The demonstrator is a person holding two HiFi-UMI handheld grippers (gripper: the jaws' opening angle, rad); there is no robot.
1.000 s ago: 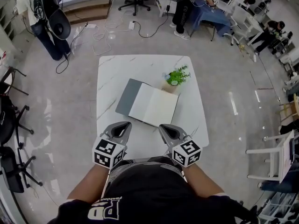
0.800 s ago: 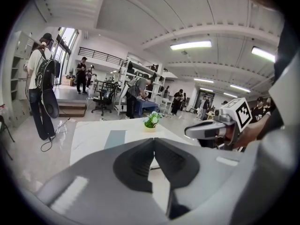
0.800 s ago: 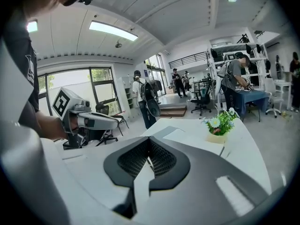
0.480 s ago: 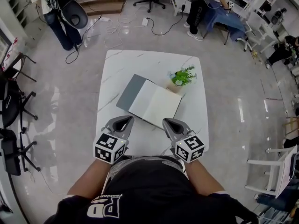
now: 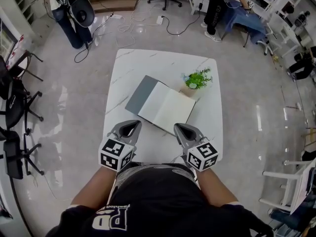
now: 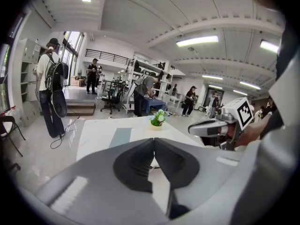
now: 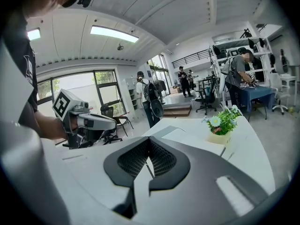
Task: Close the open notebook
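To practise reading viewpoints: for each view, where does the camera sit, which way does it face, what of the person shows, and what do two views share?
Head view: on the person's head, facing steeply down at the table and open notebook; forearms, torso, left gripper, right gripper show.
Left gripper view: on the left gripper, along its shut jaws across the table; right hand shows.
Right gripper view: on the right gripper, along its shut jaws; left hand shows.
Shared: both gripper views show the plant.

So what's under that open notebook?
The notebook lies flat on the white table, and its grey cover spreads out to the left. Anything beneath the pages and cover is hidden, so I cannot tell.
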